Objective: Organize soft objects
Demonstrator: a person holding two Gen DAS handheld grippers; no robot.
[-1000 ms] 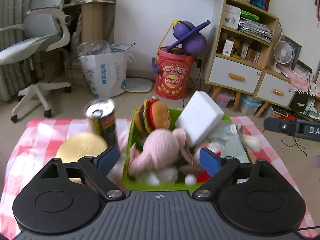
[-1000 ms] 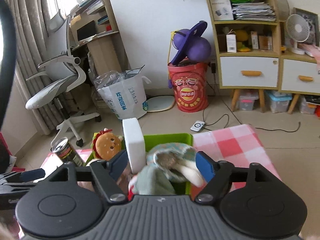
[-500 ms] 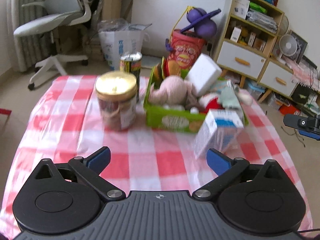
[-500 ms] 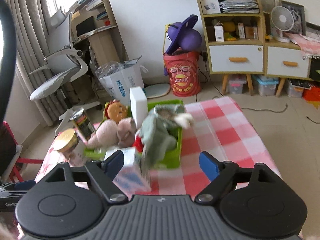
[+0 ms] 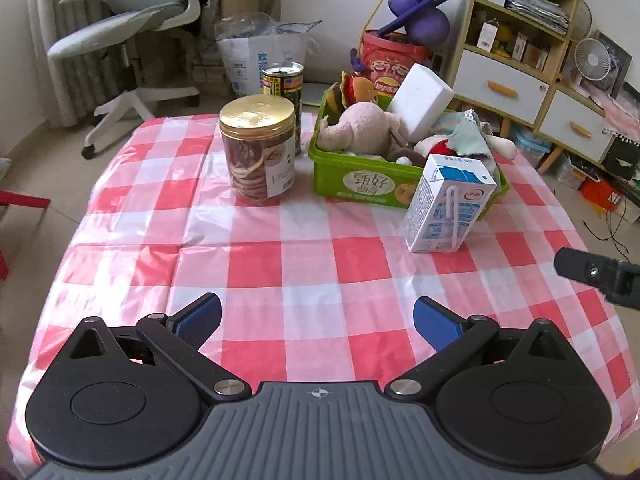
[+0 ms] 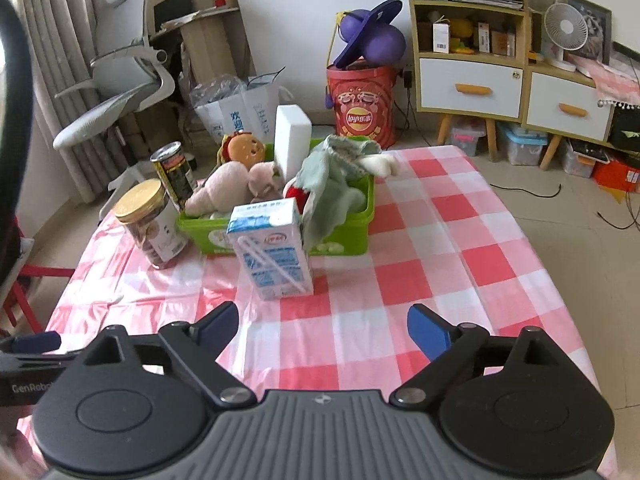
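A green bin (image 5: 360, 184) (image 6: 348, 236) stands on the checked cloth and holds soft things: a pink plush (image 5: 360, 128) (image 6: 228, 184), a burger plush (image 5: 354, 88) (image 6: 244, 146), a white foam block (image 5: 420, 100) (image 6: 292, 140) and a pale green cloth toy (image 5: 468, 138) (image 6: 332, 188) draped over its rim. My left gripper (image 5: 316, 320) is open and empty over the near part of the table. My right gripper (image 6: 322, 326) is open and empty, well back from the bin.
A milk carton (image 5: 448, 204) (image 6: 272, 252) stands in front of the bin. A gold-lidded cookie jar (image 5: 258, 152) (image 6: 150, 224) and a drink can (image 5: 282, 88) (image 6: 174, 172) stand left of it. An office chair, a paper bag, a red bucket and shelves are behind the table.
Both grippers have pulled back from the bin toward the near table edge. The soft toys that were between the fingers now lie in the bin.
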